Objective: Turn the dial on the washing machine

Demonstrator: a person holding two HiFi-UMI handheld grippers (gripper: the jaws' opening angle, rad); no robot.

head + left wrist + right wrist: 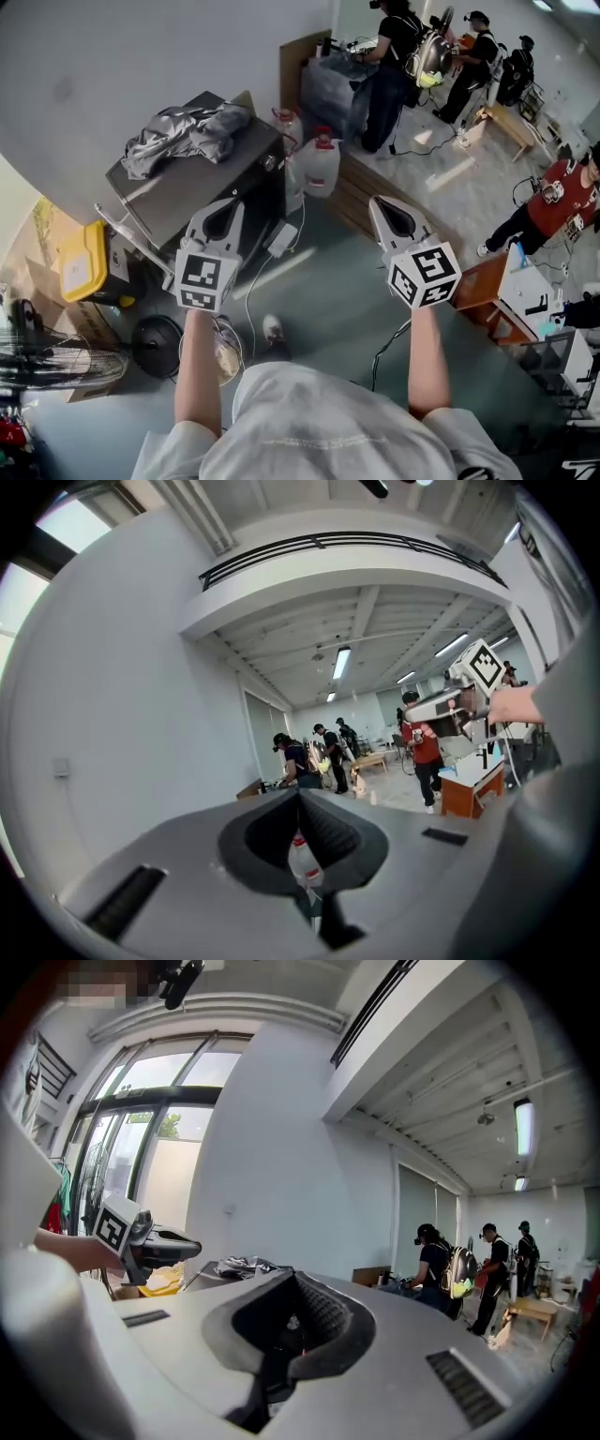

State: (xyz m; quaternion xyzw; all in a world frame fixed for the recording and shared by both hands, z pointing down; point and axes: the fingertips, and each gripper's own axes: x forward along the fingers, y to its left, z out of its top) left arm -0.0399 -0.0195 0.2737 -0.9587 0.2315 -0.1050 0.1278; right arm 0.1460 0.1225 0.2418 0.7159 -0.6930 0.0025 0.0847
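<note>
The left forearm (197, 375) and the right forearm (427, 361) reach straight ahead from the body, roughly parallel and well apart. In the head view each wrist ends behind its marker cube. The left tongs (232, 204) and the right tongs (378, 202) point forward, close to level, above the floor (328, 281). In each gripper view the two jaws are pressed together at the tips, with nothing pinched between them.

The washing machine (192, 192), a dark box, stands against the white wall (141, 56), ahead and to the left. In the head view the left tongs overlap its front face and hide part of it, yet neither tongs touches it. A crumpled grey cloth (183, 131) covers the far part of its top. The dial cannot be picked out for sure: a small fitting at the near top corner is too small to tell.

Red-capped jugs (321, 165) stand just right of the machine, with a low brown board (361, 197) beyond them. A yellow box (84, 258) and a fan (56, 361), cut off by the frame, crowd the left side. The widest stretch of bare floor lies between and ahead of the tongs, and a cable (267, 277) trails across it. A brown desk (473, 281) sits just right of the right cube, and people (398, 56) work at the far end, well apart
</note>
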